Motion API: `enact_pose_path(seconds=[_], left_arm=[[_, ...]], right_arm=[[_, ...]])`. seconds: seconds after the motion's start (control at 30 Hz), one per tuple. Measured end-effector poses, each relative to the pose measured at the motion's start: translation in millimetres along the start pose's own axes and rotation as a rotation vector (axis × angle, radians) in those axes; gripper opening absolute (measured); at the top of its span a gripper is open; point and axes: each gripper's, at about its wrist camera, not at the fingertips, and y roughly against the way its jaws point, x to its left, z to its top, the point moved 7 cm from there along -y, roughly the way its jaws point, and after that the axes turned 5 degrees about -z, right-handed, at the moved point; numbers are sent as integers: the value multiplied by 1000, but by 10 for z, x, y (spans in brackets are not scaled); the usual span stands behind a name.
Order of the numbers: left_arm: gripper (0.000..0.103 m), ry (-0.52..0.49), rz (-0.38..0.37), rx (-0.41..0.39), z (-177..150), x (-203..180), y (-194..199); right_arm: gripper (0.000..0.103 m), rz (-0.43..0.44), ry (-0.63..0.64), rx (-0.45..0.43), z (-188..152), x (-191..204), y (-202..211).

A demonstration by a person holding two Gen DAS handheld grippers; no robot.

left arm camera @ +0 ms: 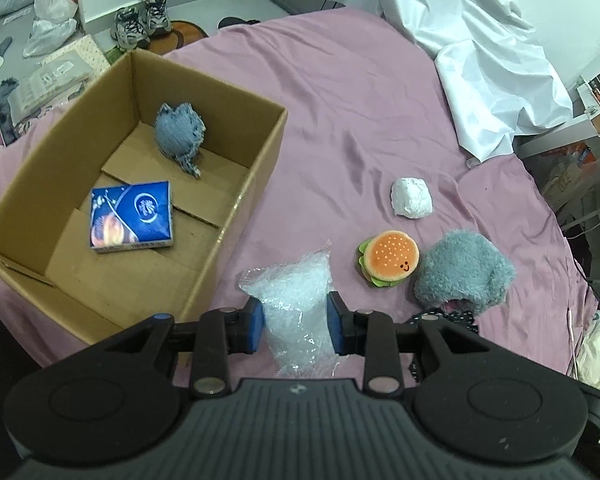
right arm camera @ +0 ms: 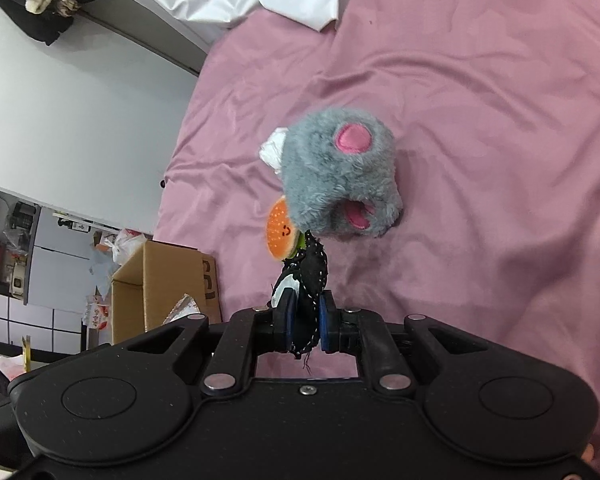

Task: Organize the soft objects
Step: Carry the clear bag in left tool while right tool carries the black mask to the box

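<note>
While each claw grips one item, two [left arm camera: 179, 139] sit boxed, two [left arm camera: 389, 259] loose.

Inside the cardboard box [left arm camera: 236, 208]: 1 blue tissue pack [left arm camera: 131, 218], 1 grey knitted piece [left arm camera: 180, 136]. Beside the box: 1 bubble-wrap bag [left arm camera: 296, 304], 1 burger plush [left arm camera: 388, 258], 1 white wad [left arm camera: 412, 197], 1 grey fluffy toy [left arm camera: 462, 272].

Bare pink sheet [left arm camera: 340, 112] lies open beyond the box [left arm camera: 256, 184], whose tall walls block sideways entry
</note>
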Motion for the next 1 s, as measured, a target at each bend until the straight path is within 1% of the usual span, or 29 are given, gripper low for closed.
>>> enact_pose_path(seconds=[0.23,0.57,0.77,1.0], left_arm=[[31,-32,-16,-22,68,7,156],[31,-72,-31,-63,230,27,324],[31,-51,-41,-72,316,133,381],[31,-28,-44,-82,414,300,436]], right_arm=[[12,7,34,-68,25,138,208],[12,7,53,-104,-42,382,249],[12,22,63,-131,0,564,286],[12,26,96,-135,-6,803,273]])
